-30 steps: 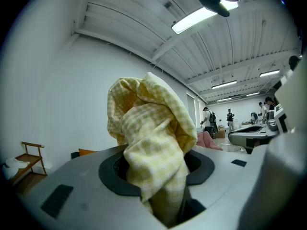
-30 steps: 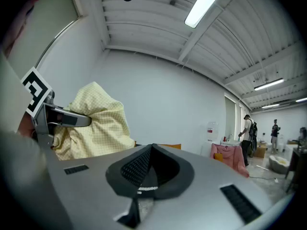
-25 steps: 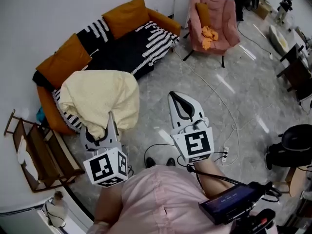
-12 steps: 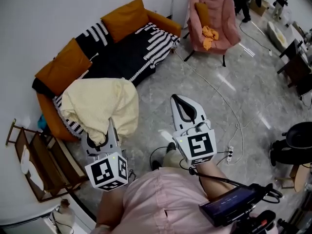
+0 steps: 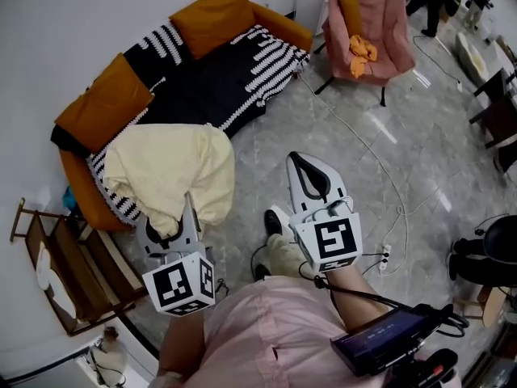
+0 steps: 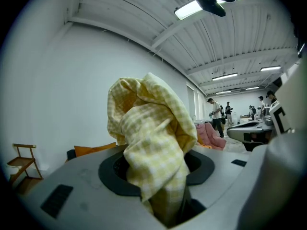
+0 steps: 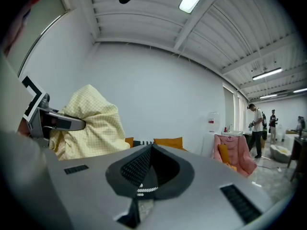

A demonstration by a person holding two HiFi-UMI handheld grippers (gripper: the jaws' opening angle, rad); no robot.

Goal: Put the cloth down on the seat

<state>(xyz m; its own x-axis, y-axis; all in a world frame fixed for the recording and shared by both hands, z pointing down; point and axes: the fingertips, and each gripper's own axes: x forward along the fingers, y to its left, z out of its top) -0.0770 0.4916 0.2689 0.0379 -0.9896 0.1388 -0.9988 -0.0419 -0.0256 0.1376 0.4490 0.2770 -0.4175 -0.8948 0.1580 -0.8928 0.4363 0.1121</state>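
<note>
A pale yellow checked cloth [image 5: 166, 168] hangs bunched from my left gripper [image 5: 167, 231], which is shut on it. It hangs over the near end of the sofa [image 5: 210, 87], whose seat is covered by a black-and-white striped throw. In the left gripper view the cloth [image 6: 153, 128] rises out of the jaws [image 6: 165, 195] and hides much of the room. My right gripper [image 5: 295, 162] is beside it over the floor, shut and holding nothing. In the right gripper view the jaws [image 7: 149, 150] meet, and the cloth [image 7: 88, 123] shows at the left.
Orange cushions [image 5: 105, 99] lean on the sofa back. A pink chair [image 5: 367, 14] with an orange cloth stands at the far right. A wooden rack [image 5: 56, 265] is left of me. A white cable [image 5: 380, 168] runs over the grey floor. People stand far off.
Both grippers and the cloth have moved forward toward the sofa. The person's foot has stepped ahead under the right gripper. The left gripper still holds the cloth.
</note>
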